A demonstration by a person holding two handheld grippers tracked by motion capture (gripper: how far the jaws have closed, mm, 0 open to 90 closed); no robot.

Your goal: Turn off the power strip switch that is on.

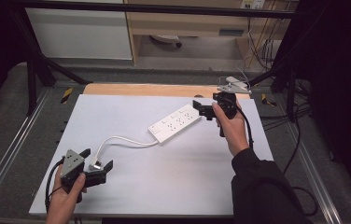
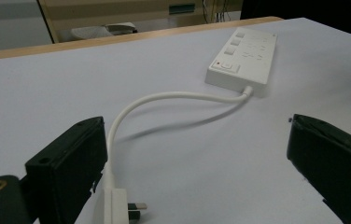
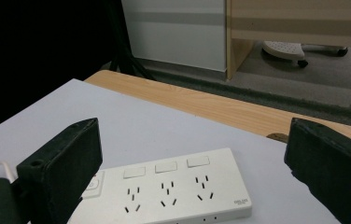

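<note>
A white power strip [image 1: 175, 123] lies slantwise at the table's middle, with three sockets and switches [image 3: 164, 189]. Its white cable [image 1: 122, 140] curves down-left to a white plug [image 1: 96, 164] lying flat on the table. My left gripper [image 1: 98, 161] is open near the front left, its jaws set either side of the plug [image 2: 117, 207], which lies close to the left jaw. My right gripper [image 1: 200, 107] is open just above the strip's far end, held over the strip [image 3: 173, 191], with nothing between its jaws.
The white tabletop [image 1: 131, 186] has a wooden strip [image 1: 155, 89] along its far edge. Beyond it stand a wooden cabinet [image 1: 187, 23] and a white panel. Dark cables [image 1: 299, 140] hang at the right. A black frame bar crosses the top.
</note>
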